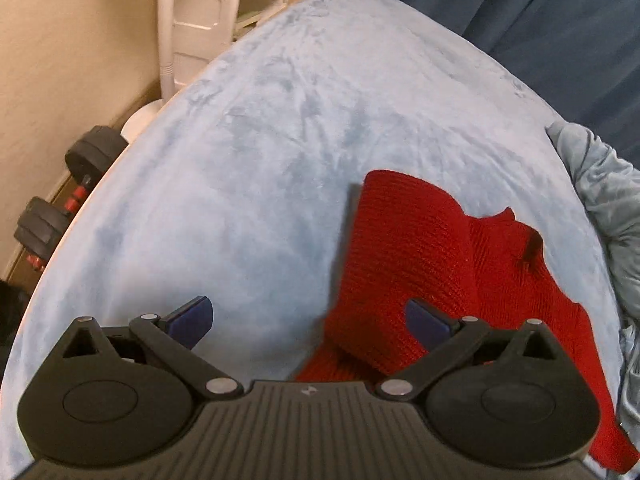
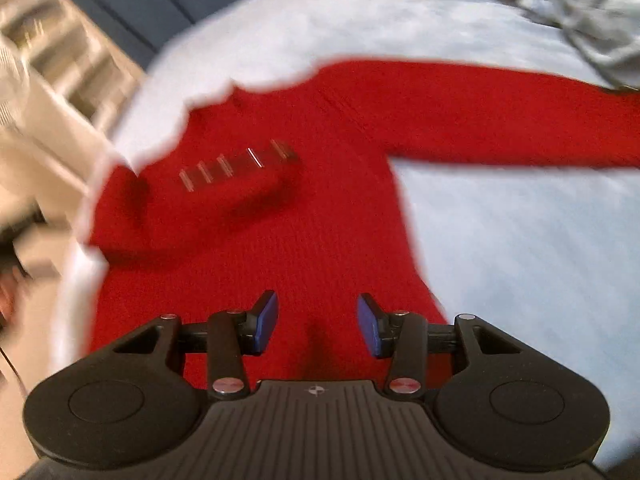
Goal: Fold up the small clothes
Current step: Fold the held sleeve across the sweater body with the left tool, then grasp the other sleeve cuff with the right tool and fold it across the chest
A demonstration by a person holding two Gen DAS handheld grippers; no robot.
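While spread across the pale blue plush bed cover: red knitted sweater, one sleeve folded over. Left hand-held gripper: wide, empty. Right hand-held gripper: parted, empty, above sweater.

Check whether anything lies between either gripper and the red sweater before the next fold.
Nothing visible does. The right gripper hangs open directly over the red sweater, with only knit between its fingers. The left gripper is open at the sweater's edge, one finger over it, the other over the bare blue blanket. The crumpled grey cloth lies off to the side.
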